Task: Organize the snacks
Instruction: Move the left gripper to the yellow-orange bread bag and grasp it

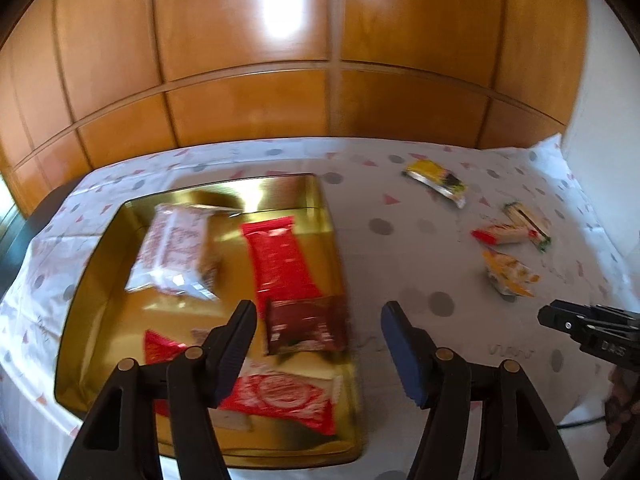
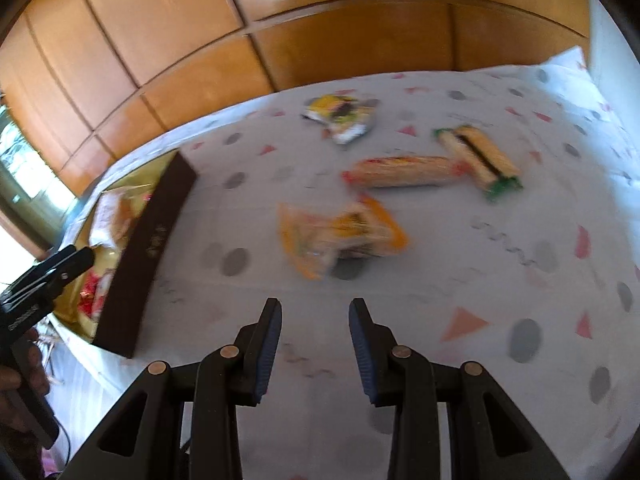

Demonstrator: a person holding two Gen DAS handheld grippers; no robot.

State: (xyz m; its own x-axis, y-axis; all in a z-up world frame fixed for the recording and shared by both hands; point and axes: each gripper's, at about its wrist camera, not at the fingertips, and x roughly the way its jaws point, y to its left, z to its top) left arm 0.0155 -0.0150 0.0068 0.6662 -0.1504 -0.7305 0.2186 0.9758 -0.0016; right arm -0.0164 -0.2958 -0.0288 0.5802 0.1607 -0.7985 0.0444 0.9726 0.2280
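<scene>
both claws are released and empty: left gripper [image 1: 318, 350] hangs over the tin [image 1: 100, 240], right gripper [image 2: 314, 350] over the cloth [image 2: 500, 280]. four packets wait on the cloth, nearest the orange one [image 2: 340, 236]; about five lie in the tin. they look light, crinkly, crushable, so pinch across the middle.

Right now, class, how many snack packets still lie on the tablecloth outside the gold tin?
4. A yellow-black packet lies farthest back, a green-ended cracker pack touches a red-ended cracker pack, and an orange packet lies nearest the right gripper. None seems hidden.
</scene>
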